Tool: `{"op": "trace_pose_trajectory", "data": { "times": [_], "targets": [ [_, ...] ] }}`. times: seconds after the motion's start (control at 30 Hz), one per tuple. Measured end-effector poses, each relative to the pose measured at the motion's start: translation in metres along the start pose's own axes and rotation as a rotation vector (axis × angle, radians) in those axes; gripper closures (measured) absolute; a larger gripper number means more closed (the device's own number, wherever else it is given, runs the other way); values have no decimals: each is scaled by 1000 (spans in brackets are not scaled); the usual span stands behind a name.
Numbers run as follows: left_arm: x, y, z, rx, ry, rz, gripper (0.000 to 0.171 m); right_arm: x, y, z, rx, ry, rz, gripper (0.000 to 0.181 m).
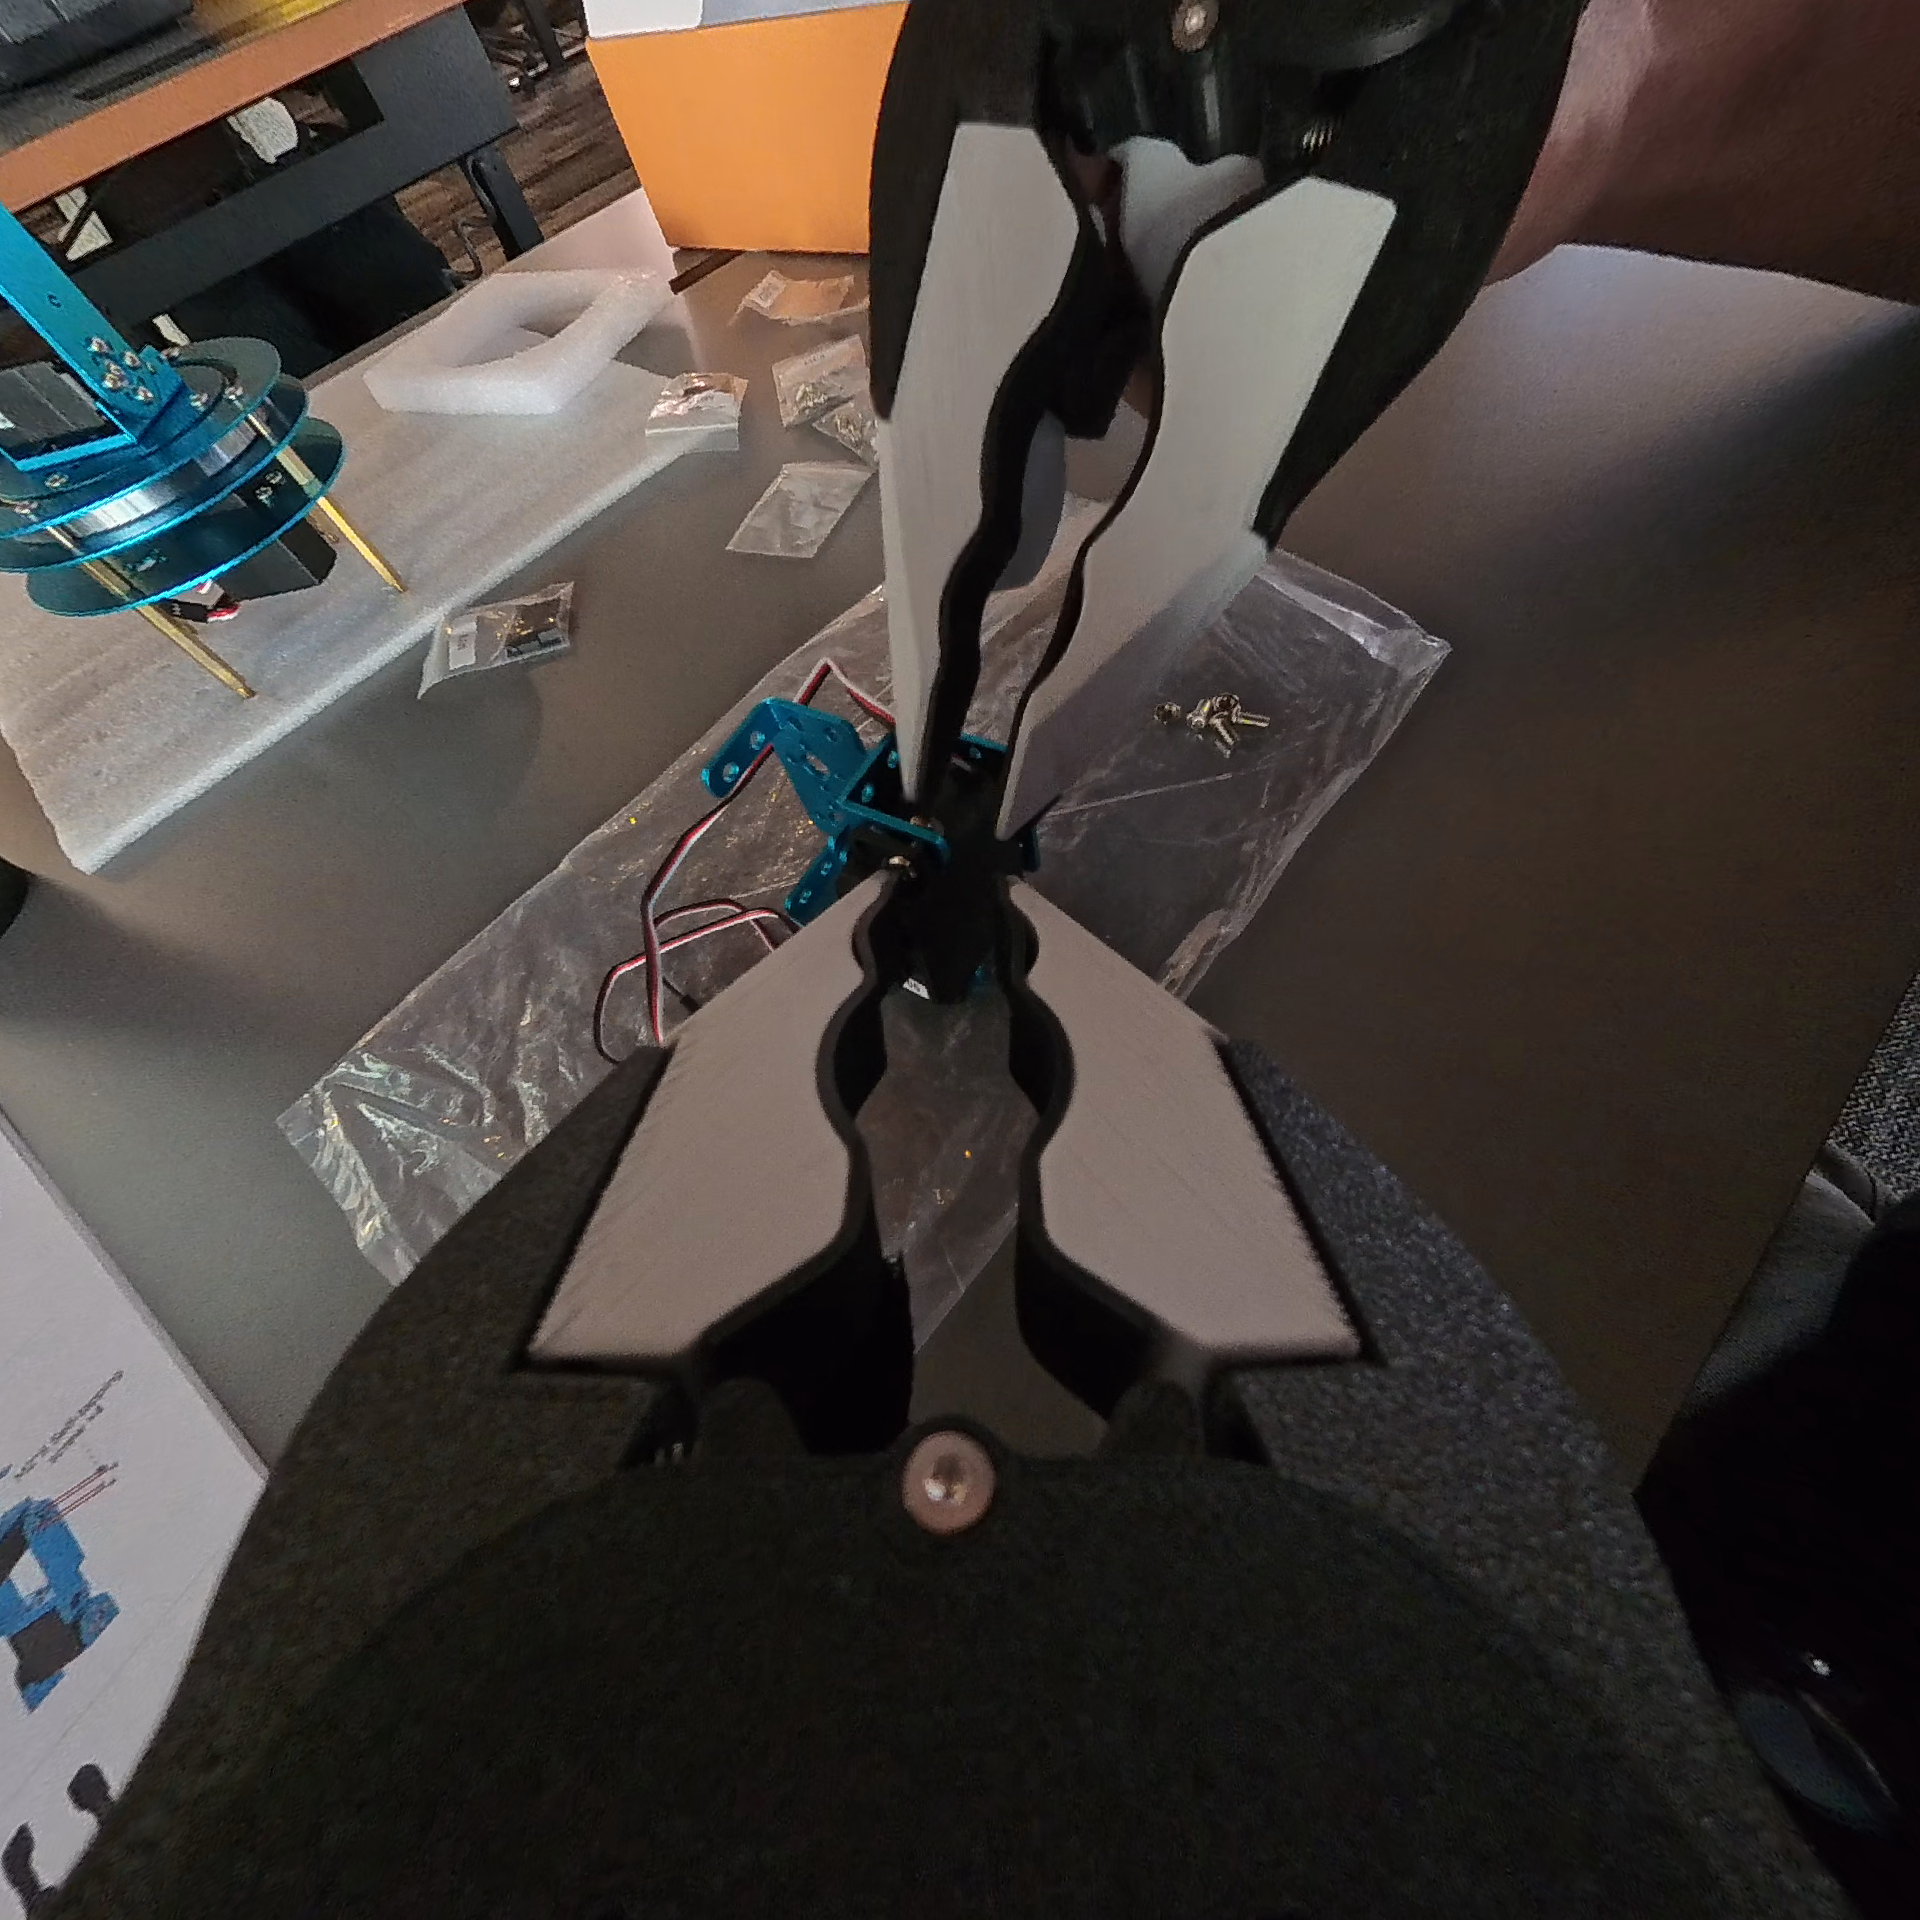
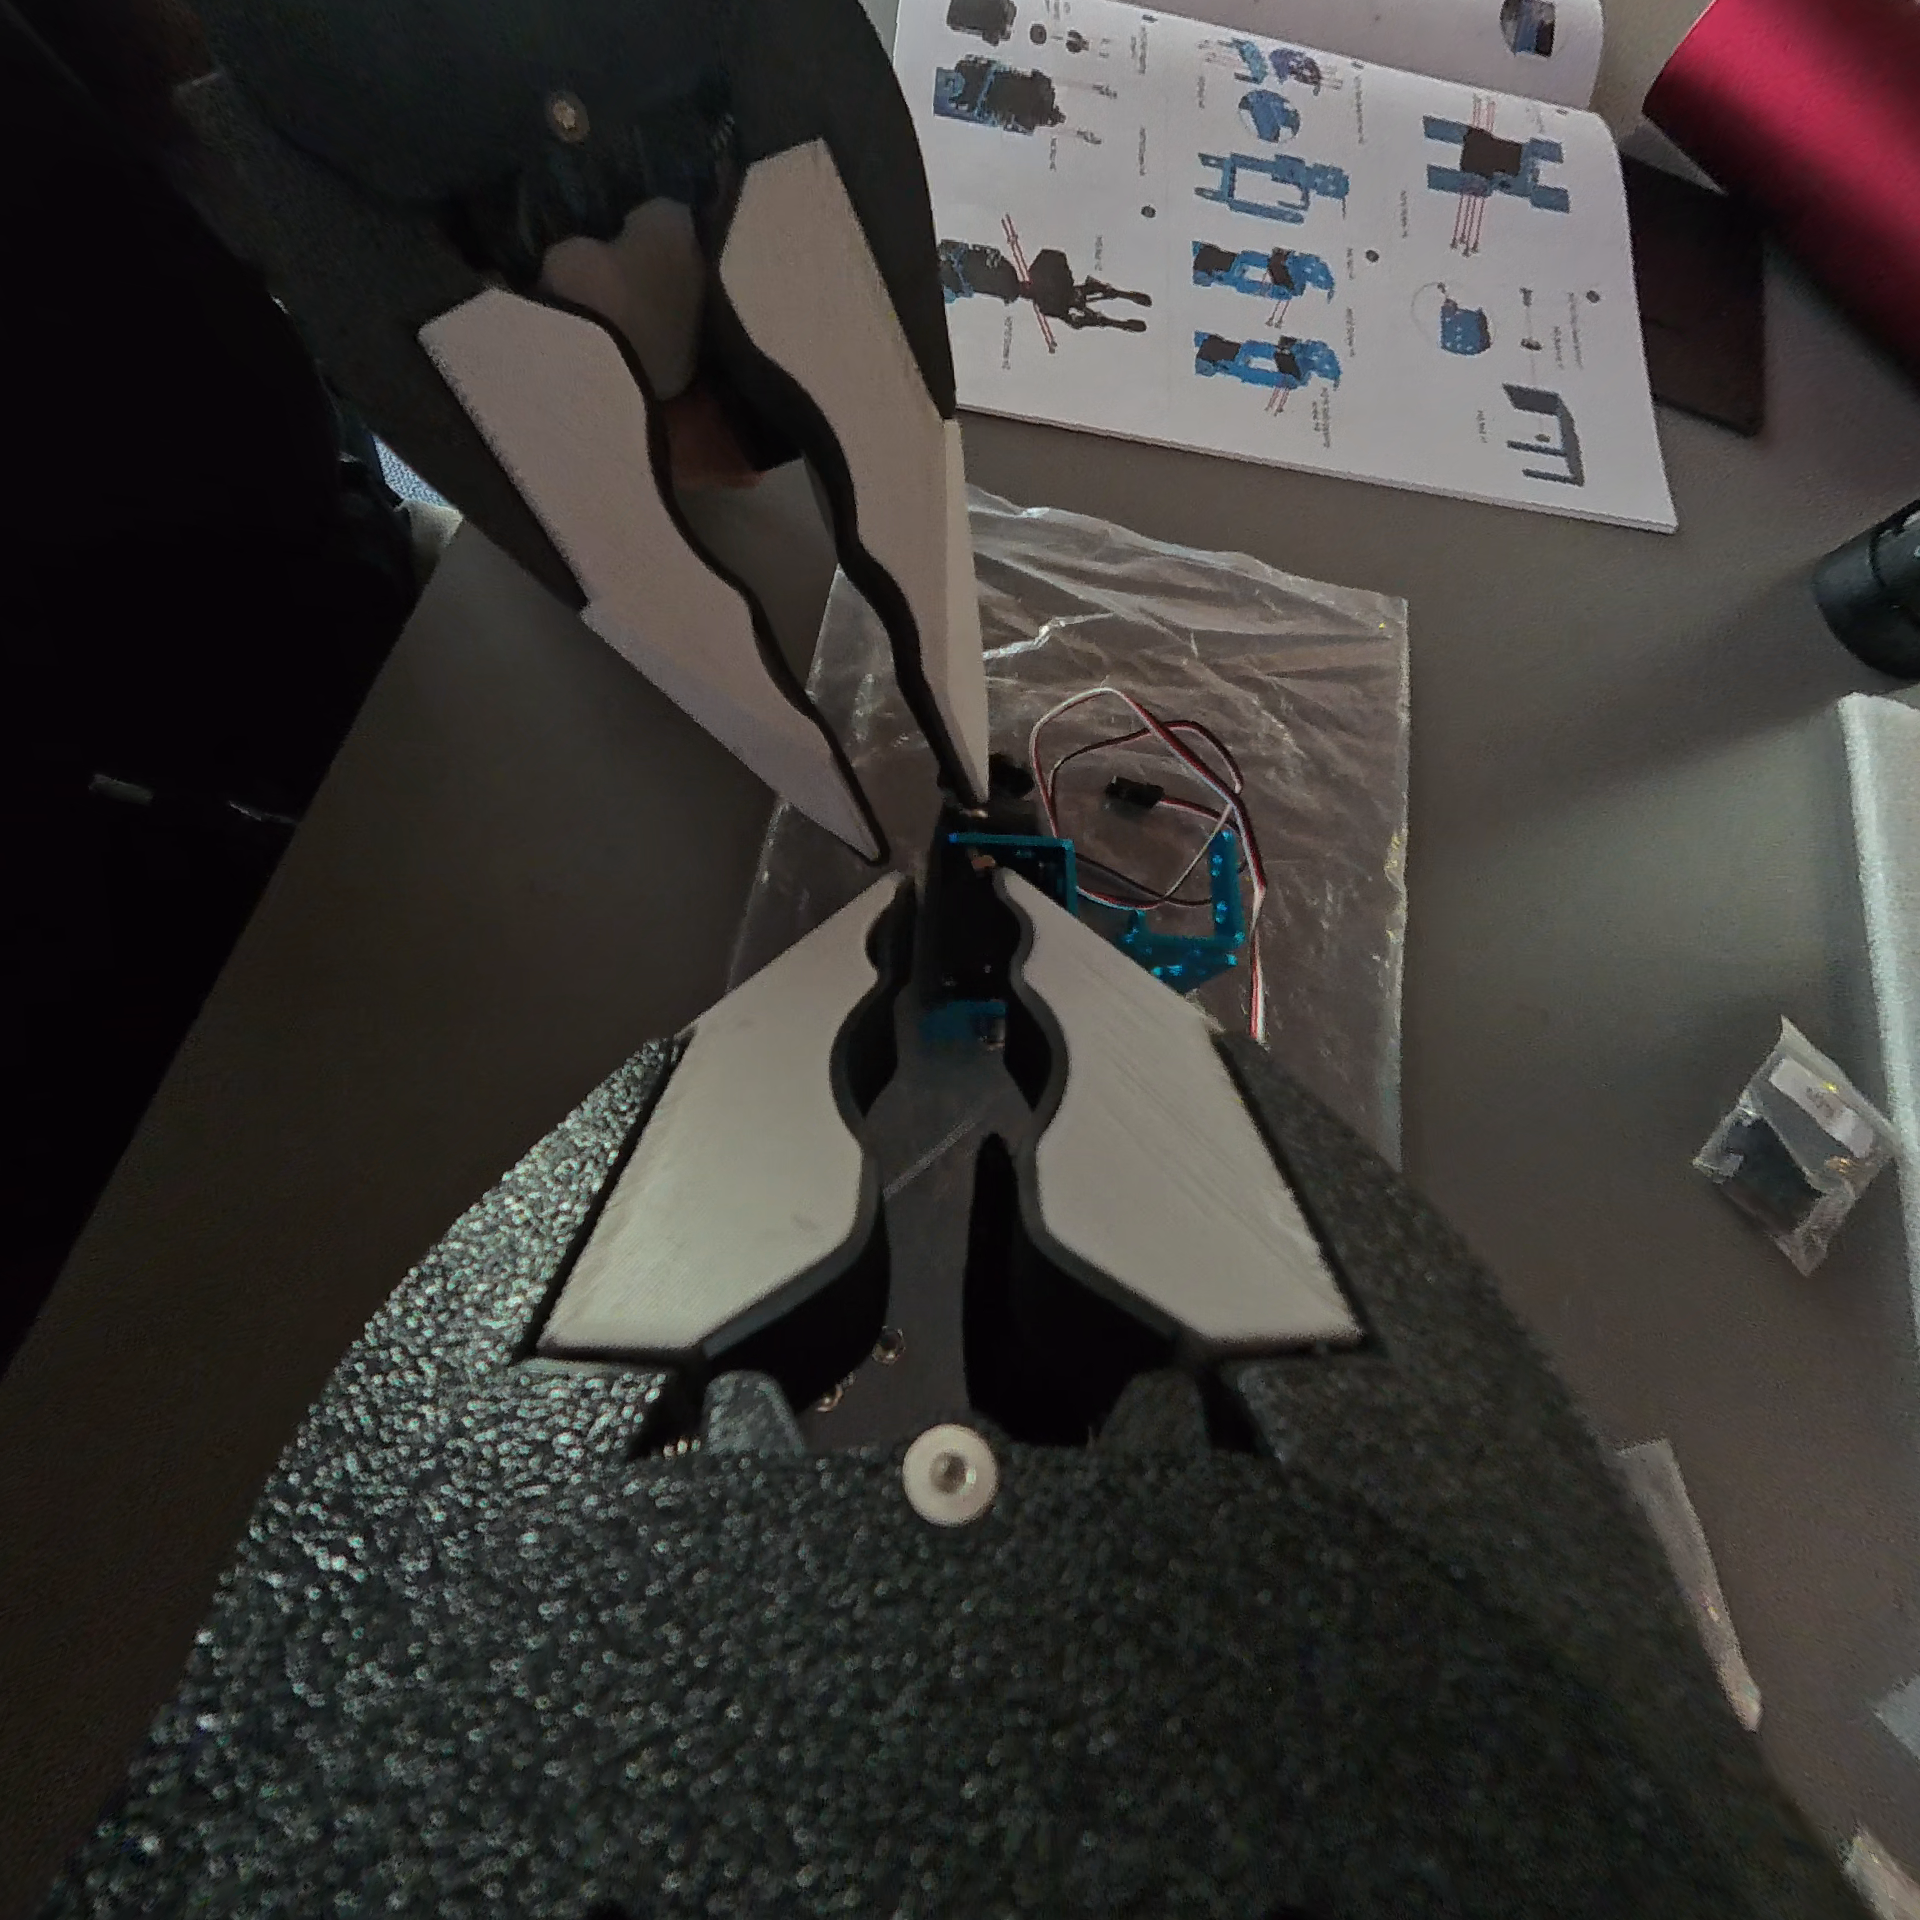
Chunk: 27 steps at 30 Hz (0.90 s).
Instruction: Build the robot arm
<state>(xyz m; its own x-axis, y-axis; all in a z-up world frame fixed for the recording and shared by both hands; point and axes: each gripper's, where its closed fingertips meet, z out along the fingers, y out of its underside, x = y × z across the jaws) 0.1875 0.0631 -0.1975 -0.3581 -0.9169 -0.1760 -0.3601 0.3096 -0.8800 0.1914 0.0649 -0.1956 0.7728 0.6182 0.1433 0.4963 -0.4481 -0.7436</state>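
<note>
The left tongs (image 1: 945, 894) and the right tongs (image 2: 951, 894) meet tip to tip over one small piece, coming at it from opposite sides; that piece is a black motor (image 1: 935, 935) seated in a blue bracket (image 1: 805, 753). The left tongs are pressed in on the motor, with its dark body filling the narrow gap between their tips; the right tongs are likewise drawn in on it, one finger on each flank, pinching rather than spread. Whether the piece rests on the surface or is lifted just off it I cannot tell.

Directly beneath both pairs lies a clear plastic bag (image 1: 1299, 665), spread flat on the grey table (image 1: 1558, 831); red, white and black wires (image 1: 665, 935) loop out from the motor onto the bag, to the left of the left tongs. A few loose screws (image 1: 1210, 717) sit on the bag ahead and to the right of the left tongs, apart from the bracket.

Farther ahead and left of the left tongs stands a blue round-plate stand (image 1: 156, 468) on a white foam sheet (image 1: 312, 644), with small packets (image 1: 509, 629) scattered near; an open booklet (image 2: 1299, 260) lies ahead and right of the right tongs.
</note>
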Motion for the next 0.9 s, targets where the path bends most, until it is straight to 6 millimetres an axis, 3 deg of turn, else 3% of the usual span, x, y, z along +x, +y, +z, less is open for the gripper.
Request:
{"op": "trace_pose_trajectory", "data": {
  "times": [0.67,0.8,0.9],
  "targets": [
    [1,-1,1,-3,6,4,155,3,-2,-4,3,1,17,170],
    [1,-1,1,-3,7,4,155,14,-8,-7,24,48,30,158],
    [1,-1,1,0,6,5,155,9,-5,-1,14,-4,69,150]
  ]
}}
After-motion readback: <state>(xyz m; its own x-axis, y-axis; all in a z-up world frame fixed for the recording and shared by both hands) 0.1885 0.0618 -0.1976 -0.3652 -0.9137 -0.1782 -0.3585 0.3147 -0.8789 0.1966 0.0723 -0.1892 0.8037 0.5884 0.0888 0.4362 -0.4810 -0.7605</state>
